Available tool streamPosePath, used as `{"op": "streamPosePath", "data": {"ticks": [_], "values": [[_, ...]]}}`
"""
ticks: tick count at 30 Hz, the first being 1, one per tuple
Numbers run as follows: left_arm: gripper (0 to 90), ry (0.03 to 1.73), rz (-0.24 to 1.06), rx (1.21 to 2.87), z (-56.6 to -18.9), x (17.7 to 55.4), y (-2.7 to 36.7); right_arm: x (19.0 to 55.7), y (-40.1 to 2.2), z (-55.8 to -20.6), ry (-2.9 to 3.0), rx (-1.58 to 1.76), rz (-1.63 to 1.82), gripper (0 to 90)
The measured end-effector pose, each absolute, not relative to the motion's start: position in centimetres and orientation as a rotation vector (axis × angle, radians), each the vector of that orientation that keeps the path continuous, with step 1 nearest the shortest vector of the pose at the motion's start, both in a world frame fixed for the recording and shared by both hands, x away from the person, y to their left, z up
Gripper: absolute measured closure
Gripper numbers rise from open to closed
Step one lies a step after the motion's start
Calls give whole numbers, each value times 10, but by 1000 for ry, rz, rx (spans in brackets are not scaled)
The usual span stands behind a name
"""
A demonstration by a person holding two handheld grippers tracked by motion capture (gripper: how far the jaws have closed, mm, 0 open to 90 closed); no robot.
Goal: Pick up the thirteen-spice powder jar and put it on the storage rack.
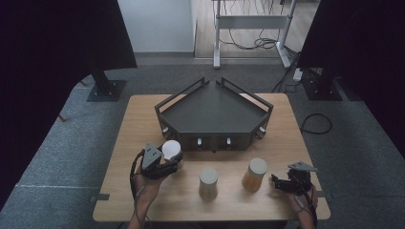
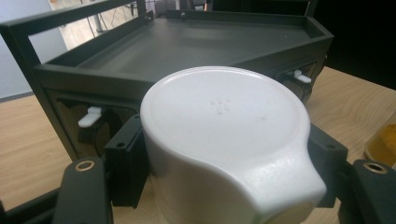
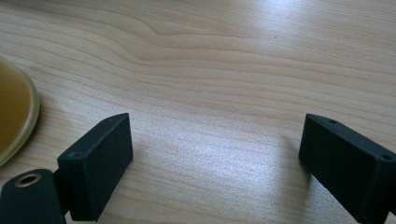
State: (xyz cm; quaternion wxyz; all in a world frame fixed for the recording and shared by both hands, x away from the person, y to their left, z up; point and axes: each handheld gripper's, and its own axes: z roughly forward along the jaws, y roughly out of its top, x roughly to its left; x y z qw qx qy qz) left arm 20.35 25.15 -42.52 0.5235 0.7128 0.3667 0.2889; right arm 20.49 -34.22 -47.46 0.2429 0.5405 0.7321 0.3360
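At lower left of the high view, the left gripper (image 1: pixel 168 164) is held on a raised forearm that comes in from the bottom edge, angled up and to the right. A white cup (image 1: pixel 172 150), upside down, is clamped between its jaws just before the dark tray (image 1: pixel 177 119). At lower centre, two tan cups (image 1: pixel 208 182) stand inverted on the table (image 1: pixel 286 143). At lower right, the right gripper (image 1: pixel 277 183) is held low above the wood, pointing left, its jaws apart with nothing between them.
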Motion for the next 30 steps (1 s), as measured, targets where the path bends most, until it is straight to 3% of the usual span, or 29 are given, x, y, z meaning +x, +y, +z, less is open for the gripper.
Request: {"op": "streamPosePath", "data": {"ticks": [30], "values": [[302, 867, 711, 1694, -389, 218, 259, 205, -342, -475, 2000, 1477, 918, 93]]}}
